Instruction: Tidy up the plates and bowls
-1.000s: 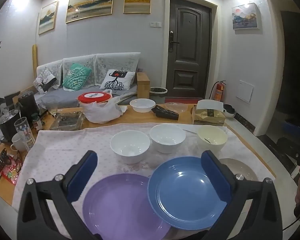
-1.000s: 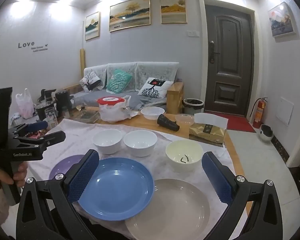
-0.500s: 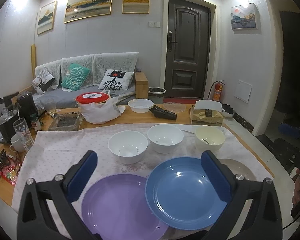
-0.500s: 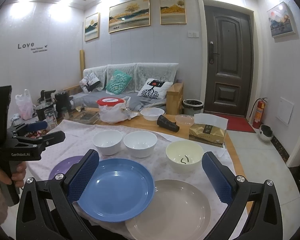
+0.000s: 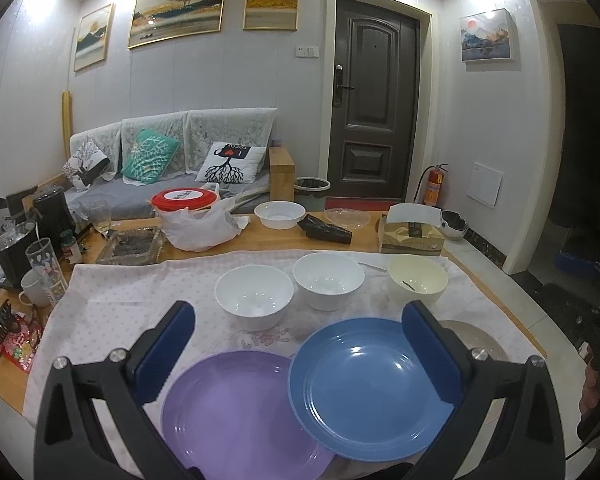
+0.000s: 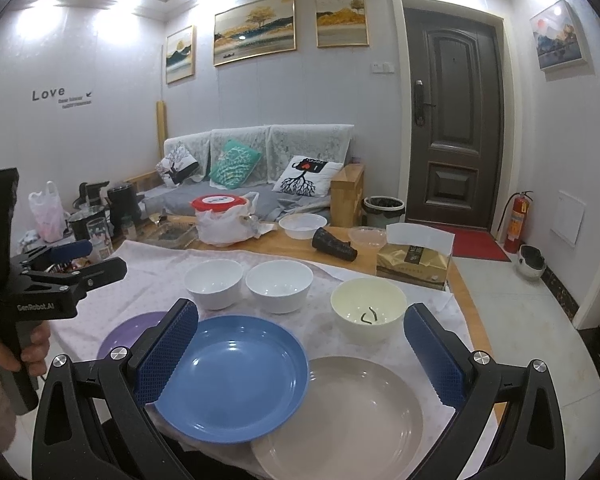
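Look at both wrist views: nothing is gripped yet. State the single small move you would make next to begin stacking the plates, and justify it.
Probably lower the open right gripper onto the near rim of the blue plate. That plate overlaps the purple plate and the beige plate, so it seems the easiest to lift first. The left gripper hangs open too.

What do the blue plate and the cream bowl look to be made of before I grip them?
Blue plate: probably glazed ceramic, possibly melamine; glossy, with sharp light glints and moulded concentric rings. Cream bowl: likely ceramic too; thick rim, softer sheen, small dark bits inside. Both look hard and slick.
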Available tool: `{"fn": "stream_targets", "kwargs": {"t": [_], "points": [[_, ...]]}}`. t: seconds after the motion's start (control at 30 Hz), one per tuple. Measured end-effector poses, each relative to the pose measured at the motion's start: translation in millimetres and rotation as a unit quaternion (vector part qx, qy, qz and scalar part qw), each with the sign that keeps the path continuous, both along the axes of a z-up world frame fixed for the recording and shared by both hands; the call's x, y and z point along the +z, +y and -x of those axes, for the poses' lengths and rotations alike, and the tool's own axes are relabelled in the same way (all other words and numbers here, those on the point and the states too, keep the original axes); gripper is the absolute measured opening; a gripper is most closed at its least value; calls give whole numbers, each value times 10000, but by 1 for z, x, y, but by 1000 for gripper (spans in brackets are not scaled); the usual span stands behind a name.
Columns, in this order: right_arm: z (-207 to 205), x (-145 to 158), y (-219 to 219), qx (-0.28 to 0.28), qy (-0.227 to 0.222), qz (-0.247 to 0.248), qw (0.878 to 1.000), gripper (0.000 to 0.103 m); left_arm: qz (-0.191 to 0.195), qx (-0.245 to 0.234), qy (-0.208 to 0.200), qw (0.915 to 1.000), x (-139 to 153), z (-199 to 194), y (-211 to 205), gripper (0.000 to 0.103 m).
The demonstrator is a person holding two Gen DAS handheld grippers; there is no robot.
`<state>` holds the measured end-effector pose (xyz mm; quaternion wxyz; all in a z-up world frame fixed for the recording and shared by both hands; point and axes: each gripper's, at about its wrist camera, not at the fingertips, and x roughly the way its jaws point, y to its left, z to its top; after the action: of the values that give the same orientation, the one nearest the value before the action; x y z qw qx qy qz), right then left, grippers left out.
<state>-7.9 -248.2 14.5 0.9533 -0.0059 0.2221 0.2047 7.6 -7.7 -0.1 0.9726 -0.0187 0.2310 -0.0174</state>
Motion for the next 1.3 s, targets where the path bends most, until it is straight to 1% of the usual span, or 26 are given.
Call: {"fn": "stream_targets", "kwargs": {"t": [0.37,0.8,0.9,1.07,1.2,1.3], "points": [[2,-3,-1,8,36,-9,10000,102,-54,8,27,10000,0,-3,-3,103],[1,-3,-2,17,42,-6,10000,102,10,-30,2,10000,1,-1,1,103],[3,-3,0,58,-8,12,10000,102,0,-36,-18,10000,3,1,2,103],[7,-1,11,-37,-131,151,9998,102,-27,-67,-29,10000,4,1,2,103],[12,2,16,155,-159,80,9997,102,-105,-116,-33,9999,3,0,2,102],[10,2,17,176,-160,53,9997,102,-168,-146,14,9998,1,-4,2,102]]}}
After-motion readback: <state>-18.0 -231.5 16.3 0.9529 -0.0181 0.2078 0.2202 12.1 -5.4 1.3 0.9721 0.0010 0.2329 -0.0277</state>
